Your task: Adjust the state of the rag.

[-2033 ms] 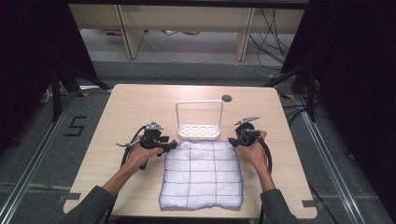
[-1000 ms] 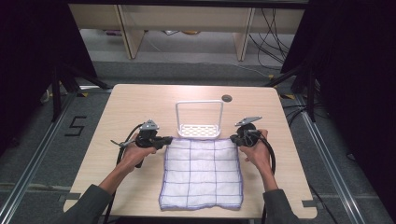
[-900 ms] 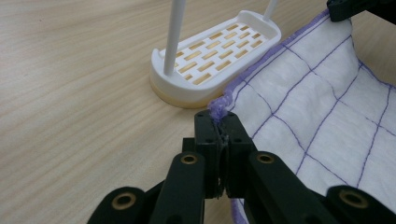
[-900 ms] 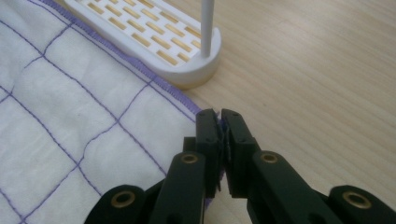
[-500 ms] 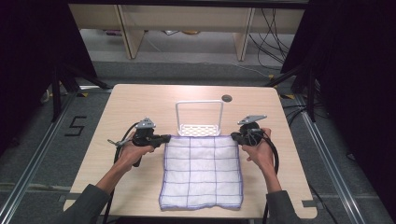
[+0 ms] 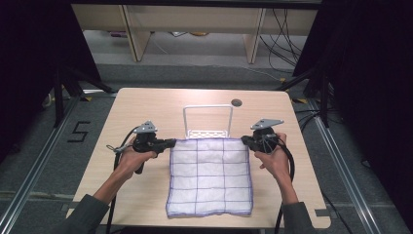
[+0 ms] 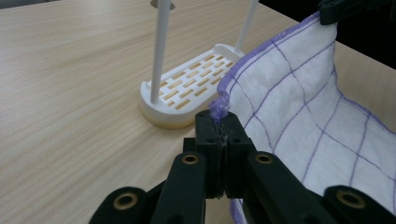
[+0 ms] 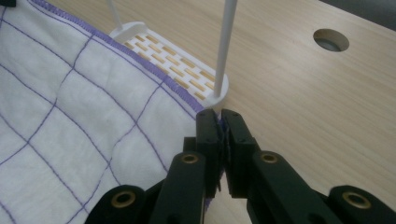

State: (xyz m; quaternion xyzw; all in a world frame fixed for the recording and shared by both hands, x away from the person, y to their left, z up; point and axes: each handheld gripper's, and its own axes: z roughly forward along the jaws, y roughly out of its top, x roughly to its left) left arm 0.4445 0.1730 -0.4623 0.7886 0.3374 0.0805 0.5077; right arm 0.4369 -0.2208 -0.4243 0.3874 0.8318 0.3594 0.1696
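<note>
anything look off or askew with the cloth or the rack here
Nothing stands out. The cloth lies flat and square on the table, its far corners pinched by the left gripper and right gripper. The white rack stands upright just behind it.

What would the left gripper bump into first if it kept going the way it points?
Probably the white rack. The left gripper, shut on the cloth corner, aims past the rack's near end, though the depth is hard to judge.
</note>
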